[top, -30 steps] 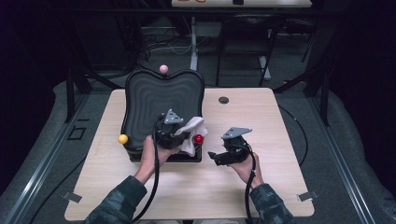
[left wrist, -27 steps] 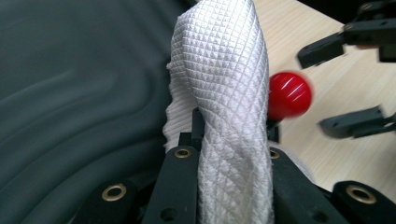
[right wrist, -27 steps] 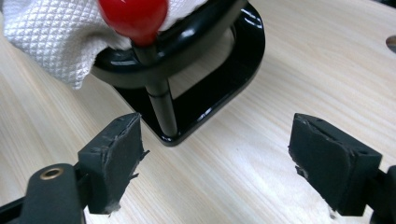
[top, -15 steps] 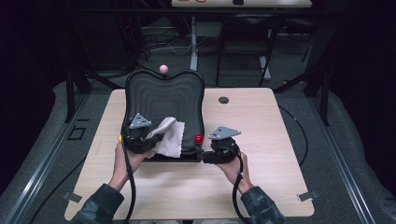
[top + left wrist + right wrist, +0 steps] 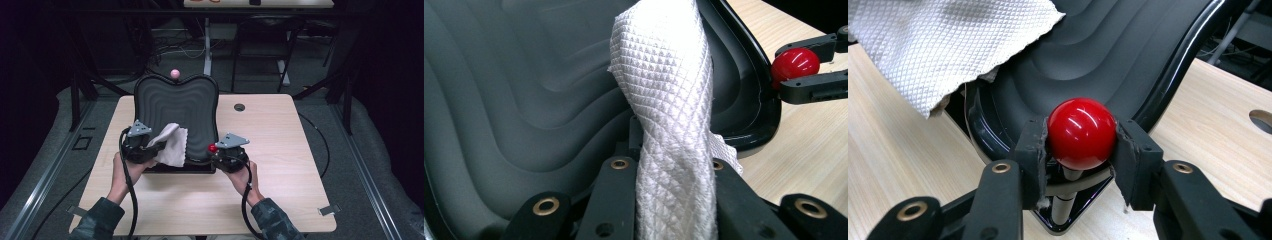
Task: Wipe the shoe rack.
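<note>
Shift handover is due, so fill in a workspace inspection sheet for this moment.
Surface: light wood table, round hole near the far edge.
Job's things: black ridged tray tilted up; red ball on a post at its near corner; white cloth draped on the tray.
Clutter: pink ball above the tray's far rim.
Grippers: left gripper shut on the white cloth; right gripper just closed on the red ball.
Cables: black cable trails from each gripper.
Surroundings: dark floor, table legs behind.

left claw (image 5: pixel 674 200) pinches a white quilted cloth (image 5: pixel 669 100) over the dark ridged tray (image 5: pixel 514 100).
</note>
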A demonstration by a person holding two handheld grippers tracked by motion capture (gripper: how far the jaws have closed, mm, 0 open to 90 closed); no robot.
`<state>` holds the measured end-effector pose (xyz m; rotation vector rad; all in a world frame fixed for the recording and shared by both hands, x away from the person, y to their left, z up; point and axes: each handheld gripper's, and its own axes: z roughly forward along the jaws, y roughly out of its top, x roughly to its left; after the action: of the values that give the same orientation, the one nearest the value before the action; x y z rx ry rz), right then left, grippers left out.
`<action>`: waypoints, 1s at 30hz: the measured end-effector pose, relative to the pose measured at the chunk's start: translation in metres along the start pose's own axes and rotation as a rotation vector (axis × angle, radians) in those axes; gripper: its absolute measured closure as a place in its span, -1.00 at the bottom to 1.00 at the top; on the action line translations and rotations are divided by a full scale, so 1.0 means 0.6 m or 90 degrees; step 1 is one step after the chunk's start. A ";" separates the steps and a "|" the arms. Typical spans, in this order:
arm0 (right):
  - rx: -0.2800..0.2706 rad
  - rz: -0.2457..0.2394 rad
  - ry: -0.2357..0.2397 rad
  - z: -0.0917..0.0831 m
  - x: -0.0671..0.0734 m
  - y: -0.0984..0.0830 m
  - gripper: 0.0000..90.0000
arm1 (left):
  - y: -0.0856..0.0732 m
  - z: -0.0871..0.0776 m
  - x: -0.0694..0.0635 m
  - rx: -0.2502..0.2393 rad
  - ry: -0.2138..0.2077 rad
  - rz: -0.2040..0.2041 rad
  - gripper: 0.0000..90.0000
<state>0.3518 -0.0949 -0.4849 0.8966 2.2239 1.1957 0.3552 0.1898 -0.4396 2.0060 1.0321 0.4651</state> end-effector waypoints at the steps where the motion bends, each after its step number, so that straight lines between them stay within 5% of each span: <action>1: 0.000 0.000 0.000 0.000 0.000 0.000 0.34 | 0.000 -0.001 0.001 0.000 0.001 0.000 0.88; 15: -0.017 -0.058 0.086 -0.001 0.000 -0.004 0.34 | 0.004 -0.016 0.000 -0.004 0.006 0.010 0.87; 19: -0.015 -0.062 0.089 0.001 0.005 -0.001 0.34 | 0.005 -0.017 -0.001 -0.007 0.003 0.013 0.87; 24: -0.003 -0.039 0.090 0.001 0.008 0.001 0.26 | 0.009 -0.009 -0.005 -0.008 -0.005 0.017 0.87; 25: -0.005 -0.024 0.100 -0.002 0.006 0.000 0.01 | 0.011 -0.007 -0.007 -0.010 -0.008 0.019 0.87; 30: -0.010 0.002 0.069 -0.027 -0.006 -0.006 -0.23 | 0.030 0.009 -0.023 -0.015 -0.025 0.039 0.87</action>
<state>0.3422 -0.1078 -0.4794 0.8474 2.2945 1.2892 0.3595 0.1701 -0.4279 2.0227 0.9399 0.4670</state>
